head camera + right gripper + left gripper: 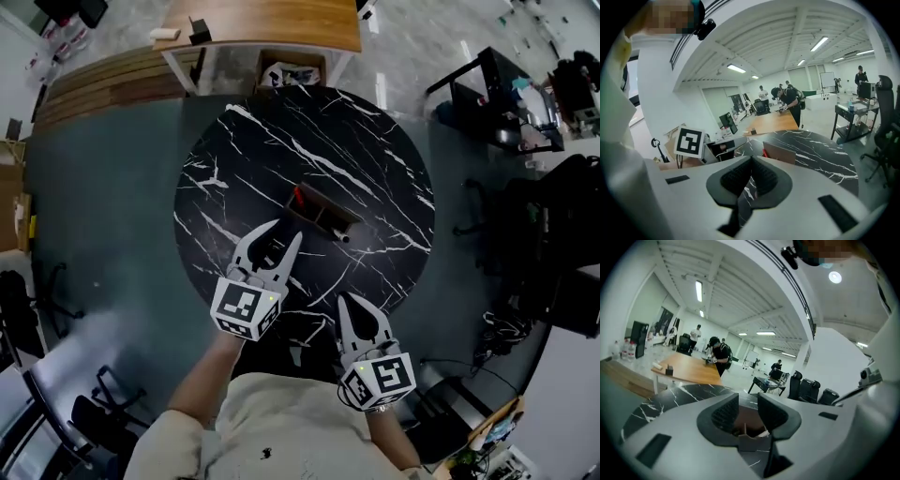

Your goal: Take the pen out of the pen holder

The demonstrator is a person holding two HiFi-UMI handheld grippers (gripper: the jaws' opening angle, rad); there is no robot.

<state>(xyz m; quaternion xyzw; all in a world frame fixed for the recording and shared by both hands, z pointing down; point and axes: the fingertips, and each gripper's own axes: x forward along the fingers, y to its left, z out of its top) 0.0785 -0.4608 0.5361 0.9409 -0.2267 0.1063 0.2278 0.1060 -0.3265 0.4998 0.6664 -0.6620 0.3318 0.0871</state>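
- Hovers over the round black marble desk with white veins (375, 150), left tongs (284, 232) spread wide, nothing between the pads.
- Carries the right tongs (751, 160) pressed together and empty, nearer the body than the left pair.
- Finds the brown rectangular open-topped pen holder (319, 211) just ahead of the left tongs' tips, farther ahead and to the left of the right tongs.
- Makes out a slim dark pen with a pale tip (338, 235) poking from the holder's end to the right of the left tongs. Notes something red (297, 195) at the other end, too small to name.
- Risks nudging or tipping the light-looking holder by closing in too low, given left tips so near its wall.
- Risks clamping the holder's rim along with the pen, or pinching only the tip and dropping it, if misaligned with the shaft.
- Risks dragging the holder across the desk on the pull, with the closed right tongs not bracing it.
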